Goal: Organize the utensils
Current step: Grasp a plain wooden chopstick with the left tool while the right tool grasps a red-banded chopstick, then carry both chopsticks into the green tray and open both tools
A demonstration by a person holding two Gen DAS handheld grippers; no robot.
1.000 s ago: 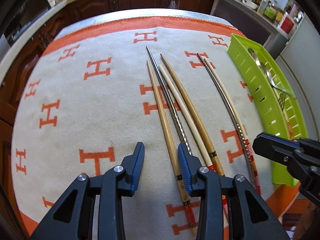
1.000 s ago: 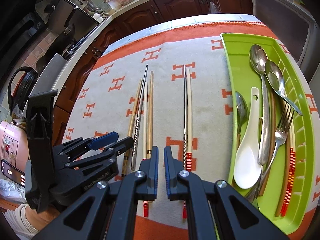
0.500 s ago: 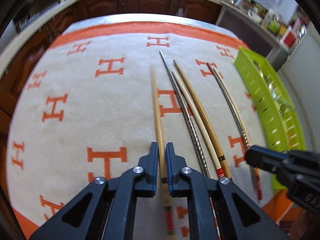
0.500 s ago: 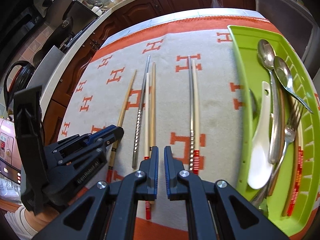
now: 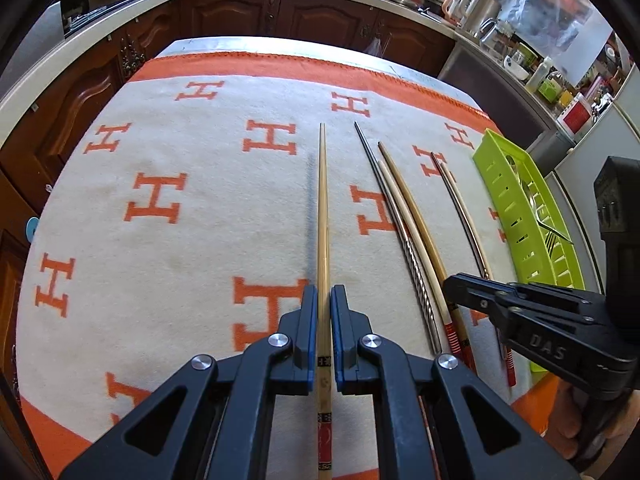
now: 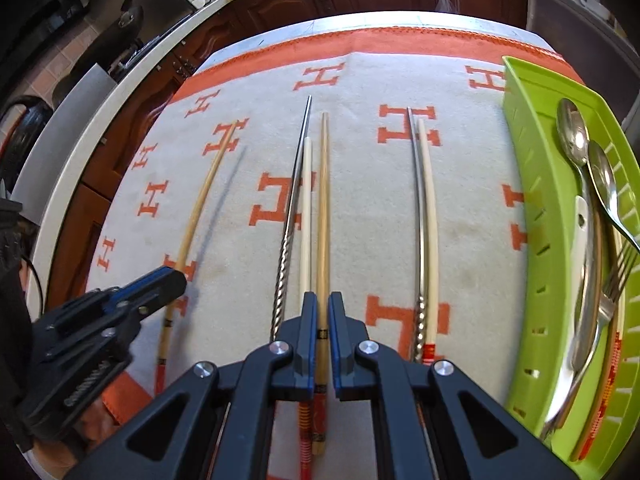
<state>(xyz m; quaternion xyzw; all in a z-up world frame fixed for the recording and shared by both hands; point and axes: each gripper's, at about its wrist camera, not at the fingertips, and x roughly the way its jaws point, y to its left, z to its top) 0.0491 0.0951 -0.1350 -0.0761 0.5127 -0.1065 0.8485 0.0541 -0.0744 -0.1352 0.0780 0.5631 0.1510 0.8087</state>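
Left gripper [image 5: 324, 304] newly around lifted bamboo chopstick [image 5: 323, 216], right gripper [image 6: 323, 312] around another chopstick [image 6: 322, 216].

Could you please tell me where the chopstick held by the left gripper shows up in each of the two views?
Left wrist view: the held chopstick runs up the centre from the left gripper.
Right wrist view: it lies far left, its tip over an orange H.
Shared landmark: the green tray at the right edge in both.

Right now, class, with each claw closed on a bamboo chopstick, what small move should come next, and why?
Probably raise the right claw slightly. Its brown chopstick lies on the cloth beside the white chopstick, while the left claw holds the matching chopstick above its shadow. Lifting would free both for pairing.
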